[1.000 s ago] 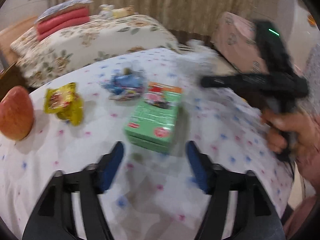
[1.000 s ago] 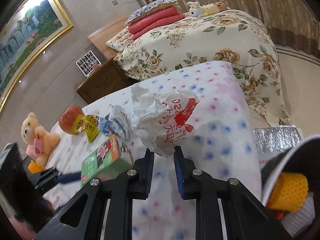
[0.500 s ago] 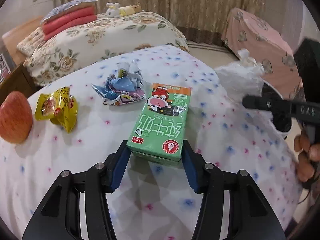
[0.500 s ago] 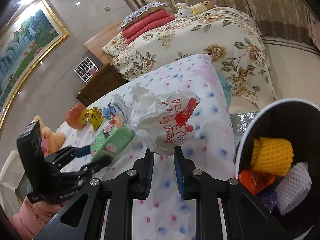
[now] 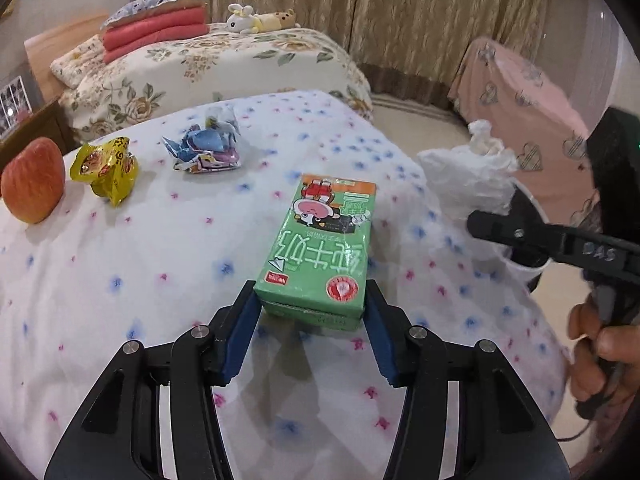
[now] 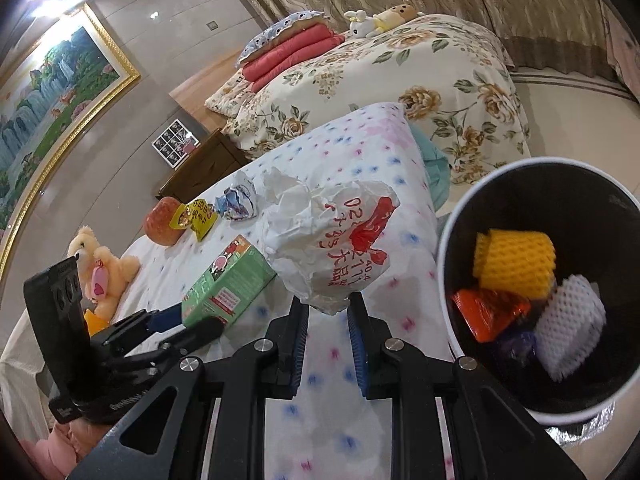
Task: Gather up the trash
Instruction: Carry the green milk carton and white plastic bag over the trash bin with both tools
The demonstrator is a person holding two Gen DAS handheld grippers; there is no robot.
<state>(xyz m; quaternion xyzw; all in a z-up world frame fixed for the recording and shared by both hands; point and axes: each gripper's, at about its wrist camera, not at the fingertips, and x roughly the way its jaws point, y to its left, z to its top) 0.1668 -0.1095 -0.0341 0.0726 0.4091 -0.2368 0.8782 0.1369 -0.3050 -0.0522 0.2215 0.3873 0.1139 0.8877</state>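
Observation:
My left gripper (image 5: 312, 320) is shut on the near end of a green milk carton (image 5: 324, 240), which rests on the dotted bedsheet (image 5: 160, 264). My right gripper (image 6: 327, 332) is shut on a crumpled white paper bag with red print (image 6: 332, 240) and holds it above the bed's edge, left of a black bin with a white rim (image 6: 448, 240). The bin holds yellow foam net, white foam net and an orange wrapper. A yellow wrapper (image 5: 106, 168) and a blue crumpled wrapper (image 5: 206, 148) lie on the sheet farther off.
An apple (image 5: 32, 180) sits at the sheet's left. A teddy bear (image 6: 100, 272) lies on the bed in the right wrist view. A second bed with floral cover (image 5: 208, 64) stands behind. A pink covered piece of furniture (image 5: 528, 92) stands at right.
My left gripper moved forward and closed on the green carton. My right gripper carried the paper bag to the right, bringing the bin into view.

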